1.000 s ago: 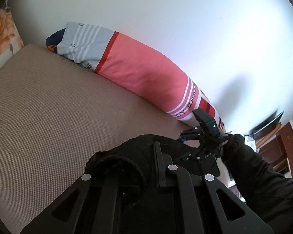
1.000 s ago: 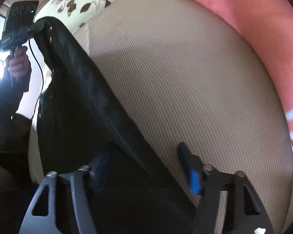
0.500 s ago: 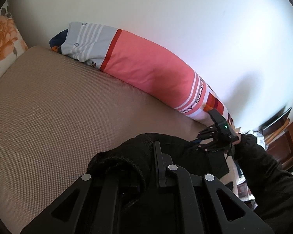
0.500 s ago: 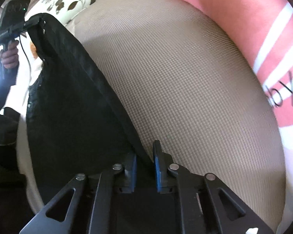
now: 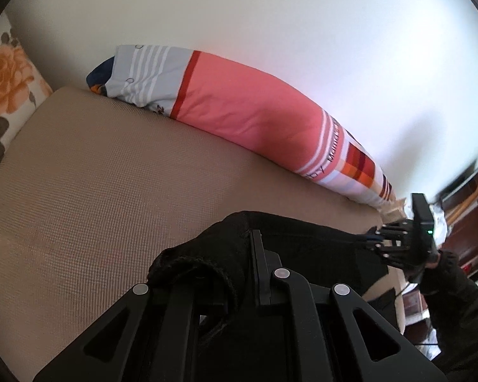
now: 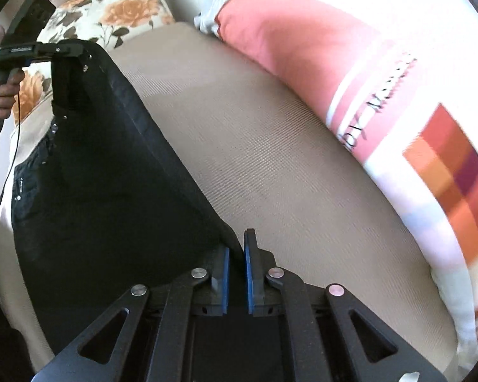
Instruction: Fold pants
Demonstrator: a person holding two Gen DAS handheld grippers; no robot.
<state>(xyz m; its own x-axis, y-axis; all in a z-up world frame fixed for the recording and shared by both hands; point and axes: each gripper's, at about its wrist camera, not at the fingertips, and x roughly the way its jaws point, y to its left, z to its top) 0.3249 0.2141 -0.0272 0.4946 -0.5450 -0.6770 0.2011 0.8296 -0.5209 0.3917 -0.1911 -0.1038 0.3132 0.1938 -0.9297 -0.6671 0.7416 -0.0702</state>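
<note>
A tan woven mattress (image 6: 271, 165) carries the black pants (image 6: 111, 191), stretched above it between both tools. The cloth looks soft and heavy, best held at edges. Each hand-held gripper, left (image 5: 239, 273) and right (image 6: 235, 254), is clamped on an end.

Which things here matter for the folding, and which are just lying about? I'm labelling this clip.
In the job:
- black pants
- left tongs, shut on the pants
- right tongs, shut on the pants
- beige mattress under them

Lying about:
- pink striped bolster
- floral pillow
</note>
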